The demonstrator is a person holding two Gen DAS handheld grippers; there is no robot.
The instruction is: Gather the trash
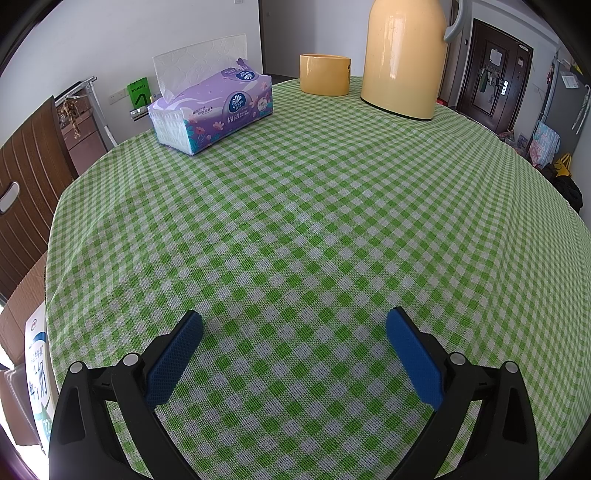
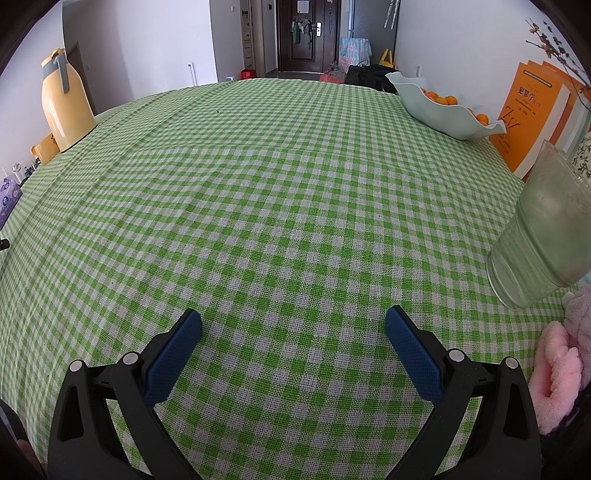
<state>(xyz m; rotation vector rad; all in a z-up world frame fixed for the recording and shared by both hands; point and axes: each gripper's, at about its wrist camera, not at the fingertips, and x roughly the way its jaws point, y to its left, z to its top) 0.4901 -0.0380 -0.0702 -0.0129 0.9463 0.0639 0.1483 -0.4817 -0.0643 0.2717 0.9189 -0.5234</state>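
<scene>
Right now my left gripper (image 1: 294,325) hangs over the green checked cloth (image 1: 314,221) with its blue pads (image 1: 173,360) wide apart and nothing between them; my right gripper (image 2: 293,325) sits the same way over the same cloth (image 2: 277,192), pads (image 2: 415,360) spread, holding nothing. As for trash, I cannot pick out any piece of it on the cloth in either view. From the left wrist I see a purple tissue pack (image 1: 212,114) at the far left with a sheet standing up from it; a yellow cup (image 1: 325,74) stands at the far edge, just beside a tall yellow flask (image 1: 404,59). From the right wrist the flask (image 2: 66,103) is at the far left; a pale bowl (image 2: 439,107) of oranges (image 2: 441,99) sits far right, with orange books (image 2: 532,114) upright behind it; a cloudy plastic cup (image 2: 543,229) stands near right, and something pink and fluffy (image 2: 557,373) lies at the right edge beside my gripper; a dark door (image 2: 304,35) closes the hallway beyond.
</scene>
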